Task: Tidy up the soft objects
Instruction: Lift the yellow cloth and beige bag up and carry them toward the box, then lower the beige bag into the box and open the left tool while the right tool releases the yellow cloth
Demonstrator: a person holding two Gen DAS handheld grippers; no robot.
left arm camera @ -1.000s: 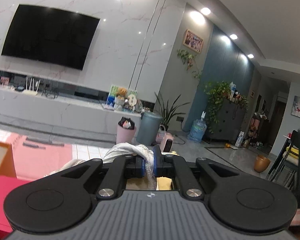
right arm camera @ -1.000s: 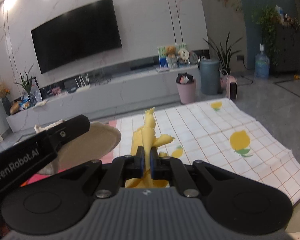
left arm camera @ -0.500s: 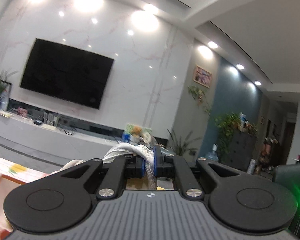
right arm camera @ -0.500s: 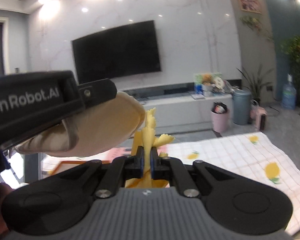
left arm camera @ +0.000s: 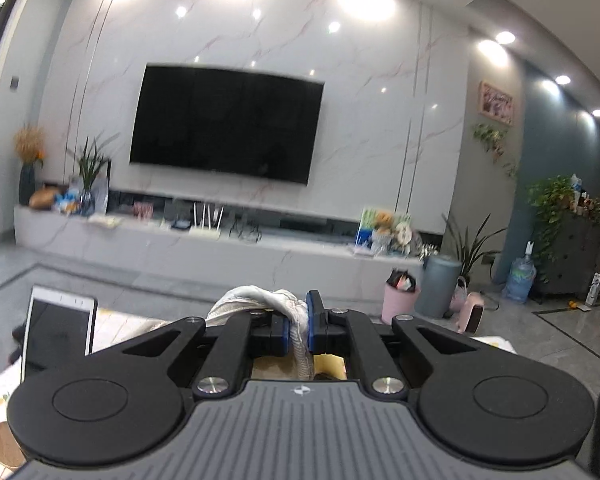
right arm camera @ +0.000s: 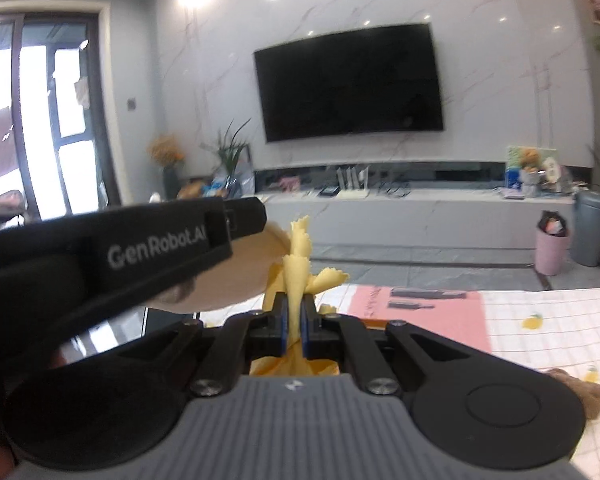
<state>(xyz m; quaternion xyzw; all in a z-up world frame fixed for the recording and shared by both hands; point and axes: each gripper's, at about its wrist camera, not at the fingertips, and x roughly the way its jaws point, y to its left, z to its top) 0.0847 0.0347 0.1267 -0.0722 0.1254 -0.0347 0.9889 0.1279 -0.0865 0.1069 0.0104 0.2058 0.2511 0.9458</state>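
Note:
My left gripper [left arm camera: 298, 328] is shut on a bunched cream-white soft cloth [left arm camera: 252, 300], which bulges over its left finger and hangs down between the pads. The right wrist view has my right gripper [right arm camera: 295, 320] shut on a yellow cloth [right arm camera: 298, 264] with zigzag edges that stands up above the pads. In that same view the left gripper [right arm camera: 256, 220] crosses from the left, close beside the right one, with its beige cloth [right arm camera: 240, 276] touching or overlapping the yellow one. Both are held in the air above the table.
A table with a white chequered lemon-print cloth [right arm camera: 540, 340] and a pink mat [right arm camera: 420, 316] lies below right. A brown soft thing [right arm camera: 588, 392] rests at its near right. A tablet [left arm camera: 58, 332] stands at the left. A TV wall, low counter and bins lie beyond.
Both views have swung left, so the TV now sits near the centre. Both grippers rose and travelled sideways, each still shut on its cloth. The left gripper looms larger in the right wrist view.

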